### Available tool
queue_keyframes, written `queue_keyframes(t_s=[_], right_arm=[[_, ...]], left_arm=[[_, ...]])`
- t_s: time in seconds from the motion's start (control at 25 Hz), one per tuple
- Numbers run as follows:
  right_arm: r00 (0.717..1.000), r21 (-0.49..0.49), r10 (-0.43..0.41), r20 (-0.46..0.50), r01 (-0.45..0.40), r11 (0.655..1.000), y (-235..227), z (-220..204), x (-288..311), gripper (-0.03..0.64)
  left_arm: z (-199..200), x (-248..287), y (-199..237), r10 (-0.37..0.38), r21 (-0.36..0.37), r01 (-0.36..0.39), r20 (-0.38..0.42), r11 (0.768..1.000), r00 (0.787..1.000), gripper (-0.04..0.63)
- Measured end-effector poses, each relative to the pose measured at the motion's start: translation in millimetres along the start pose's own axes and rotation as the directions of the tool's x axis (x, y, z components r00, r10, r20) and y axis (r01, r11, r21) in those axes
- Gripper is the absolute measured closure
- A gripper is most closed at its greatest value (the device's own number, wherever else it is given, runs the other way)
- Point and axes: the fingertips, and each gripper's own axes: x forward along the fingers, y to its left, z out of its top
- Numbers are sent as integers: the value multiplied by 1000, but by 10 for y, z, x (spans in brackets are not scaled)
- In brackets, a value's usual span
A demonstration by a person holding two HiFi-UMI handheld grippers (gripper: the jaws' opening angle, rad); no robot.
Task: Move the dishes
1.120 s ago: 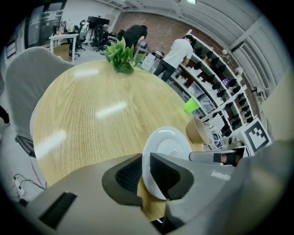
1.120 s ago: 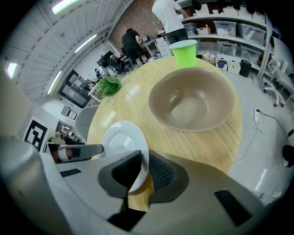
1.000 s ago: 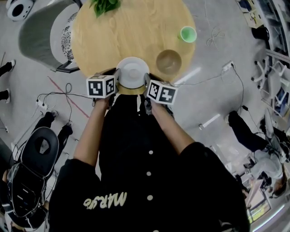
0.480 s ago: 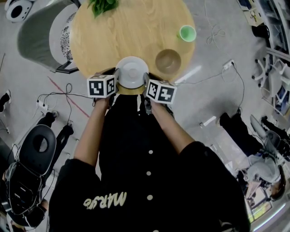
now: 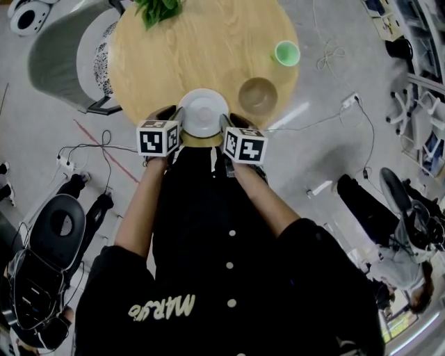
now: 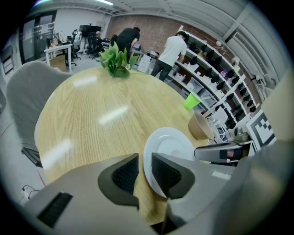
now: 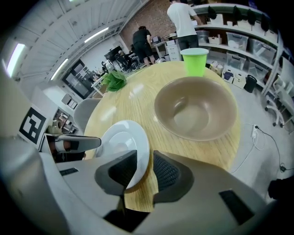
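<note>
A white plate [image 5: 201,111] sits at the near edge of the round wooden table [image 5: 201,49], right in front of me. My left gripper [image 5: 175,119] is at its left rim and my right gripper [image 5: 226,124] at its right rim. In the left gripper view the plate [image 6: 172,147] has its rim in the narrow gap of the left gripper [image 6: 144,170]. In the right gripper view the plate [image 7: 120,142] has its edge pinched in the right gripper [image 7: 144,170]. A tan bowl [image 5: 258,94] stands just right of the plate.
A green cup [image 5: 287,52] stands near the table's right edge beyond the bowl. A leafy plant [image 5: 160,8] is at the far side. A grey chair [image 5: 62,52] stands left of the table. Cables lie on the floor, and people stand by shelves [image 6: 220,73] in the background.
Both gripper cubes have shifted slightly inward and toward me. The plate has barely moved. Bowl and cup are where they were.
</note>
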Motion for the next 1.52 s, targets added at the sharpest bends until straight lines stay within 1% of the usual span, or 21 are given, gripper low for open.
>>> queue_keyframes(t_s=[0.08,0.16,0.24,0.32,0.4,0.52,0.6,0.68,0.72,0.84,1.0,1.04,1.08,1.12,1.2,1.24,1.28,1.32,1.44,1.52], right_arm=[[1000,-20,22,18,-22,1000,20,0,-52,501],[996,-38,77,45,-75,996,86,38,-154,503],[984,-50,160,80,-157,986,190,93,-305,518],[962,-84,232,143,-221,972,281,217,-527,541],[934,-143,277,227,-249,958,321,402,-791,576],[882,-227,320,345,-253,941,334,734,-1216,602],[850,-272,333,408,-235,933,326,972,-1518,618],[824,-310,332,460,-202,929,281,1199,-1796,618],[811,-327,329,484,-181,928,250,1308,-1929,618],[766,-367,314,561,-110,924,181,1622,-2325,618],[694,-395,304,653,-31,918,162,1958,-2803,620],[671,-396,304,676,-16,918,166,2026,-2916,620],[643,-397,306,702,-3,918,175,2090,-3031,620],[609,-398,312,729,7,917,189,2149,-3151,620],[530,-404,333,780,20,915,221,2241,-3387,624],[499,-408,342,796,25,913,234,2271,-3483,627],[479,-412,347,806,33,911,245,2292,-3555,630],[469,-415,348,812,44,909,252,2309,-3607,630],[453,-429,344,822,96,898,273,2345,-3731,630],[433,-436,345,833,129,891,287,2363,-3824,630]], left_arm=[[54,-84,29,8,11,-8,51,1000,999,521],[147,-200,24,4,28,-7,124,1000,992,522],[265,-349,-15,-12,49,3,205,999,979,522],[405,-547,-78,-31,75,9,293,997,956,525],[568,-797,-163,-47,104,8,384,995,922,541],[829,-1238,-297,-60,151,-20,507,988,860,575],[999,-1548,-385,-66,180,-47,573,983,817,587],[1170,-1843,-470,-75,206,-73,631,976,772,591],[1247,-1974,-510,-79,218,-88,653,972,754,591],[1405,-2307,-611,-91,254,-124,694,959,714,592],[1562,-2693,-704,-95,275,-174,745,946,660,592],[1596,-2781,-715,-95,274,-183,758,944,646,592],[1635,-2874,-726,-96,269,-188,774,945,627,592],[1685,-2973,-742,-99,262,-189,792,946,602,592],[1787,-3165,-787,-104,248,-192,826,950,554,592],[1827,-3251,-809,-104,244,-198,838,949,536,592],[1862,-3334,-831,-104,242,-205,847,948,521,592],[1894,-3418,-852,-105,241,-211,856,947,506,592],[1956,-3659,-914,-118,245,-230,881,942,457,592],[1969,-3803,-945,-124,249,-250,895,936,428,592]])
